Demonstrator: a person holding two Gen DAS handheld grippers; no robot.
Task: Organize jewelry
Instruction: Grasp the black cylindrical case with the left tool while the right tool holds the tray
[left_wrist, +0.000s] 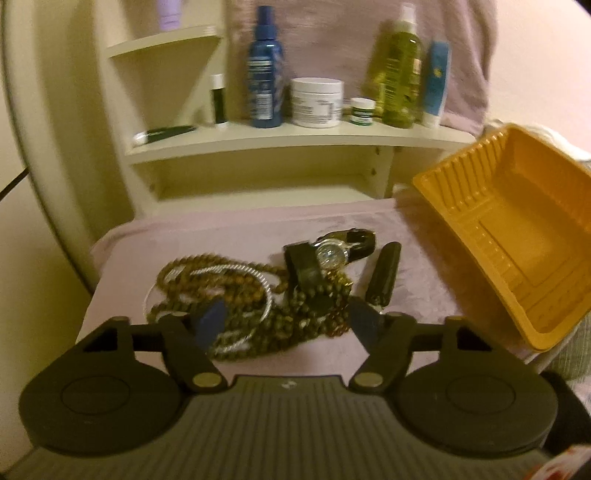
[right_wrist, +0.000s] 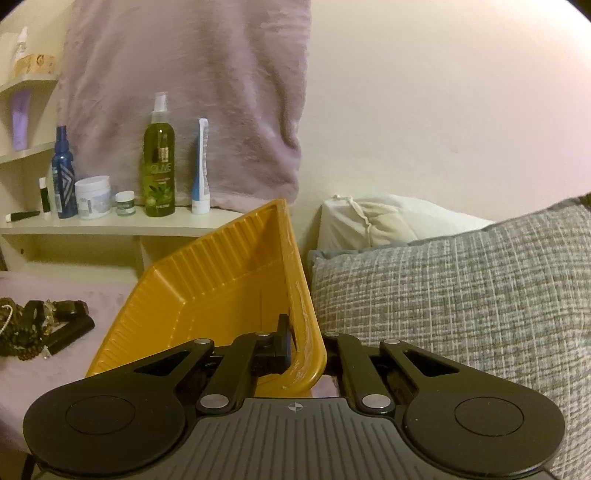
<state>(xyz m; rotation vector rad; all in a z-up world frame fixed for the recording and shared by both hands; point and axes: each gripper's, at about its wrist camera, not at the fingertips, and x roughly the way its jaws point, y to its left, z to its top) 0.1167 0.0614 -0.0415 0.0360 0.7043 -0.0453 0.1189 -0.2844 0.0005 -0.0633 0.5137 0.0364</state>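
The left gripper (left_wrist: 288, 319) hung spread wide just above the jewelry pile (left_wrist: 258, 295), its blue pads (left_wrist: 210, 321) flanking the brown beads. The pile, with a wristwatch (left_wrist: 332, 253) at its far side, lay on the lilac cloth (left_wrist: 184, 240). The right gripper (right_wrist: 295, 347) was clamped on the wall of the tilted yellow tray (right_wrist: 221, 280), right of the pile. Bare cloth lay between them; a grey cushion (right_wrist: 461, 288) bordered the tray's right.

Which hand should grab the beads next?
Left, probably. The left gripper is open right over the brown wooden bead necklaces on the pink cloth, while the right gripper is shut on the tilted yellow plastic tray's rim.
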